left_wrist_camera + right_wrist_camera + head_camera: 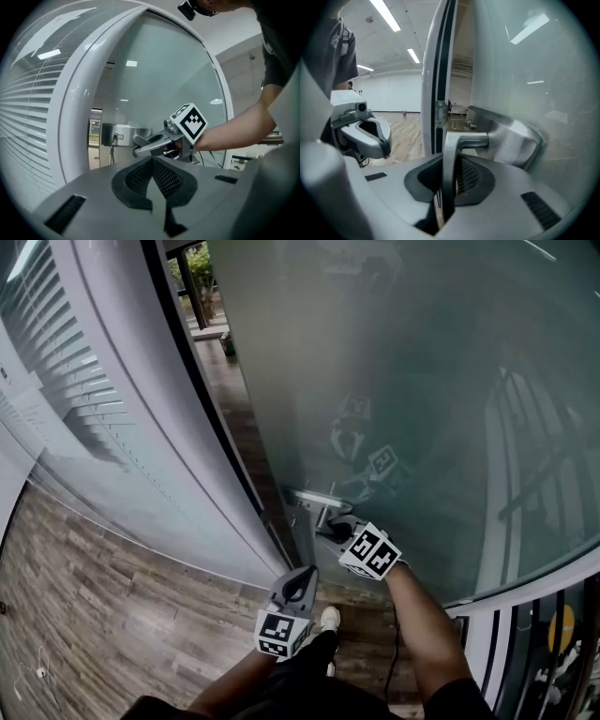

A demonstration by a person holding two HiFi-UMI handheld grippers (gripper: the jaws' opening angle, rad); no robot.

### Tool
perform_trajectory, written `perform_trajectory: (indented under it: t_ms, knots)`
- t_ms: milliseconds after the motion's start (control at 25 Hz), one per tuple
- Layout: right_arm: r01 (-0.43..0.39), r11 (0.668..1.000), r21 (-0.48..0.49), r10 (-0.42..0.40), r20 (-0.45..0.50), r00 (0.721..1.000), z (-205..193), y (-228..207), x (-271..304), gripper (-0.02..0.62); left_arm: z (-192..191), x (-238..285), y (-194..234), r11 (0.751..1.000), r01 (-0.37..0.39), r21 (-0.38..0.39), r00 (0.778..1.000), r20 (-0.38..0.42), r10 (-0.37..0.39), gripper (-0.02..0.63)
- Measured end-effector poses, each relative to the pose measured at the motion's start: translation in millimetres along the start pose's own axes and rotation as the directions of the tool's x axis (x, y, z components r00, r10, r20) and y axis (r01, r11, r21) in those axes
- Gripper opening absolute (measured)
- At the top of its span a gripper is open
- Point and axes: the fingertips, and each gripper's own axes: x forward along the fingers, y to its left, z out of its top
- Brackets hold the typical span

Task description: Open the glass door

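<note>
The frosted glass door (422, 381) stands ajar, with a gap along its left edge. Its metal lever handle (317, 502) juts from a plate near that edge. My right gripper (341, 530) is shut on the lever. In the right gripper view the lever (451, 154) runs upright between the pads of the right gripper (449, 164). My left gripper (302, 581) hangs just below and left of the handle, shut and empty. In the left gripper view its pads (165, 180) meet, and beyond them the right gripper (180, 136) holds the lever (146, 146).
A white door frame with a dark strip (202, 418) runs left of the gap. Left of it is a glass panel with blinds (66, 362). The floor is wood planks (103, 615). The person's shoe (329, 618) is under the handle.
</note>
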Motion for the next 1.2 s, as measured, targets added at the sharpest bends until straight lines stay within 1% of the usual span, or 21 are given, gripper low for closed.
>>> perform_trajectory:
  t_ms: [200,360,480,640,800,880,960,1040,1200]
  knots:
    - [0.026,0.999,0.022,-0.026,-0.005,1.0,-2.6,-31.4,9.6,0.044,-4.9,35.4,-1.6,1.0,0.017,-0.014,1.0,0.004,-0.017,-0.002]
    - [0.076,0.996,0.044,-0.076,-0.013,0.997,-8.3,-59.5,28.0,0.044,-11.9,60.9,17.4,0.999,0.036,-0.011,0.999,-0.003,-0.036,-0.002]
    - [0.101,0.992,0.07,-0.1,-0.021,0.995,-14.2,-91.3,25.0,0.043,-9.0,88.2,26.6,0.999,0.023,-0.023,1.0,-0.004,-0.023,-0.002]
    - [0.145,0.984,0.1,-0.143,-0.032,0.989,-19.1,-144.2,18.6,0.041,3.6,134.6,39.4,0.999,0.023,-0.044,1.0,-0.003,-0.024,-0.002]
    - [0.189,0.974,0.127,-0.185,-0.046,0.982,-22.4,-207.8,18.4,0.041,22.9,188.1,49.2,0.996,0.05,-0.073,0.999,-0.016,-0.051,-0.002]
    - [0.214,0.967,0.141,-0.208,-0.054,0.977,-30.3,-227.1,21.9,0.04,20.8,202.4,55.5,0.996,0.057,-0.073,0.998,-0.018,-0.059,-0.002]
    - [0.239,0.959,0.153,-0.232,-0.062,0.971,-37.6,-244.5,23.9,0.04,20.1,213.5,62.3,0.996,0.061,-0.06,0.998,-0.002,-0.062,-0.002]
    - [0.259,0.952,0.165,-0.251,-0.069,0.966,-42.7,-266.3,23.0,0.038,24.8,225.7,66.2,0.996,0.068,-0.05,0.998,0.004,-0.068,-0.002]
    - [0.305,0.934,0.187,-0.294,-0.082,0.952,-53.1,-326.6,14.3,0.038,34.5,260.9,71.1,0.996,0.066,-0.053,0.998,-0.007,-0.067,-0.002]
